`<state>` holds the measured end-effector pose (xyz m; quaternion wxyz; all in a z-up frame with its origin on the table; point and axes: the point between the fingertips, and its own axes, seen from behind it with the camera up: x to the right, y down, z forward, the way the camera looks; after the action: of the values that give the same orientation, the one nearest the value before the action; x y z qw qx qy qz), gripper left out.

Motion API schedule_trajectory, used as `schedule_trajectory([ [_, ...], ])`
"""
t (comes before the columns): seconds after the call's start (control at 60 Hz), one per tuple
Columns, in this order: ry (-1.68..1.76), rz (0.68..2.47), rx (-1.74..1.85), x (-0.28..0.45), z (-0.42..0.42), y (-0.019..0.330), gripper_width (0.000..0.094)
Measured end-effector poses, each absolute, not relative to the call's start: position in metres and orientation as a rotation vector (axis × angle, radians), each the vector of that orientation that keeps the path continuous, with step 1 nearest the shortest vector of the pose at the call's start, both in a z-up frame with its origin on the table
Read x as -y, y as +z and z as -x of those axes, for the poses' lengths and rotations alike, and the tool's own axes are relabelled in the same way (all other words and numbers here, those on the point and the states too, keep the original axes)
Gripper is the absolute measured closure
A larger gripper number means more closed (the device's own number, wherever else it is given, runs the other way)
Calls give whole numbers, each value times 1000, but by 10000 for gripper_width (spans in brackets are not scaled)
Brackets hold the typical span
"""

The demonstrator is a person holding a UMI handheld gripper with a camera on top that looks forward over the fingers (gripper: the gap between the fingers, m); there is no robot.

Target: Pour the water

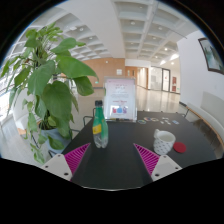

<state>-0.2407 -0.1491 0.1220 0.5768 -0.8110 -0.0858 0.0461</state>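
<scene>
A clear plastic bottle (99, 126) with a green cap and a teal label stands upright on the dark table (120, 165), just beyond my left finger. A pale cup (164, 142) sits to the right, just beyond my right finger, next to a small red object (181, 147). My gripper (112, 158) is open, its magenta pads (76, 157) spread wide apart, with only bare table between them. The bottle and the cup are both ahead of the fingertips and untouched.
A large leafy potted plant (45, 85) stands at the table's left side. A white sign stand (120, 98) rises behind the bottle at the table's far edge. Beyond lies a bright hall with a ceiling of lights.
</scene>
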Motion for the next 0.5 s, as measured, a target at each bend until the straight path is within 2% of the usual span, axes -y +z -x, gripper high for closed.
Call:
schedule_trajectory([
  [0.133, 86, 1860, 215, 83, 291, 110, 72],
  [0.317, 42, 1872, 180, 4, 319, 85, 84],
  [0.367, 22, 1881, 170, -10, 319, 75, 113],
  [0.483, -5, 1883, 172, -28, 323, 66, 285],
  [0.5, -12, 1876, 174, -30, 324, 65, 285],
])
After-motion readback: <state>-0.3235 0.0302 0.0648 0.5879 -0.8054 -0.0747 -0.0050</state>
